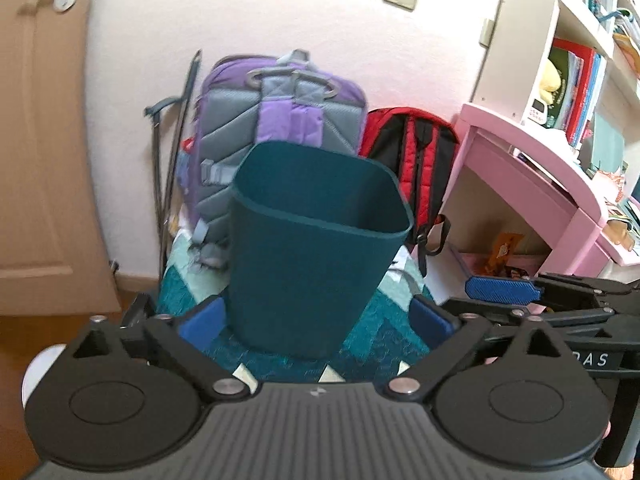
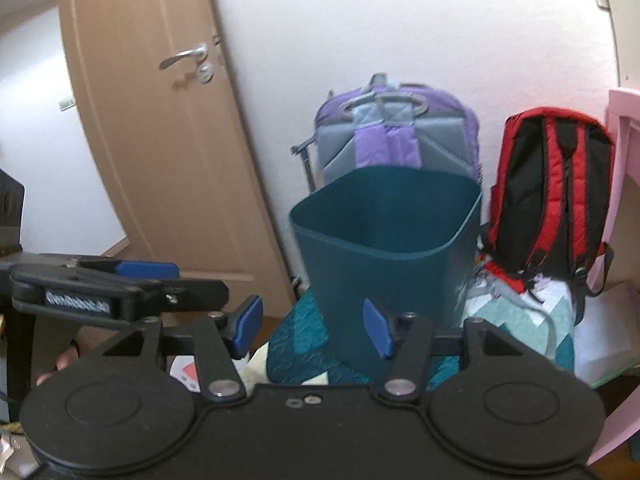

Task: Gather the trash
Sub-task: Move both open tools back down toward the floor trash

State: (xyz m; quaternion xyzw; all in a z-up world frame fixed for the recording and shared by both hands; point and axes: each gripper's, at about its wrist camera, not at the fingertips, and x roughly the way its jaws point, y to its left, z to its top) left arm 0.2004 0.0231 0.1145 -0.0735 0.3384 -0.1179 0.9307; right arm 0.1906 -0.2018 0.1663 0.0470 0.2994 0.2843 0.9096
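The teal bin point(image 1: 312, 248) stood upright on the patterned rug point(image 1: 384, 328) before the backpacks, seemingly empty. Both grippers — left gripper point(image 1: 316, 324), right gripper point(image 2: 312, 328) — hung wide open, holding nothing; collecting looked barely begun.

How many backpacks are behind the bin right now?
2. The purple and grey backpack stands against the wall directly behind the teal bin. The red and black backpack stands beside it, toward the pink desk. Others may be hidden behind the bin.
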